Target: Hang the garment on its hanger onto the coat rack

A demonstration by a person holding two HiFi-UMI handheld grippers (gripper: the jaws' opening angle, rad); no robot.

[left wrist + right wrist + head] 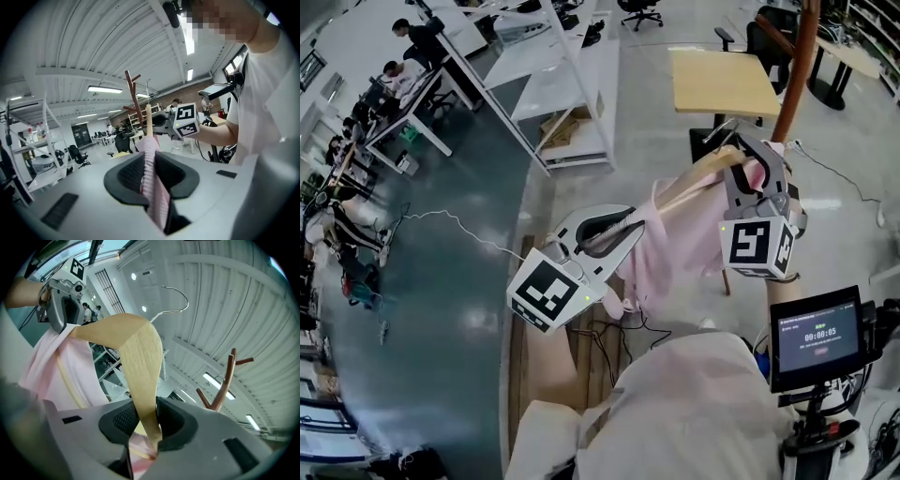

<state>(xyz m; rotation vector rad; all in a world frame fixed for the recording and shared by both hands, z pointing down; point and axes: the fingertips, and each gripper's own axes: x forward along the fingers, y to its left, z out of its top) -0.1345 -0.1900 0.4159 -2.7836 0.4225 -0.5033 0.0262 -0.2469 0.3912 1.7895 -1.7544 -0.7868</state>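
Note:
A pink garment (675, 239) hangs on a wooden hanger (698, 178) that I hold up between both grippers. My left gripper (628, 228) is shut on a fold of the pink garment (151, 180); the cloth fills the gap between its pads. My right gripper (741, 159) is shut on the wooden hanger (140, 357) near its end. The hanger's metal hook (176, 301) points up, free. The brown coat rack (797, 66) stands just beyond the right gripper; its branched top (225, 385) shows to the right of the hanger. In the left gripper view the coat rack (133, 93) rises behind the garment.
A light wooden table (722, 82) stands beside the rack's pole, with white tables (572, 84) further left. A small screen on a stand (818, 337) sits at my lower right. Cables lie on the floor (450, 220). People sit at desks (403, 75) far left.

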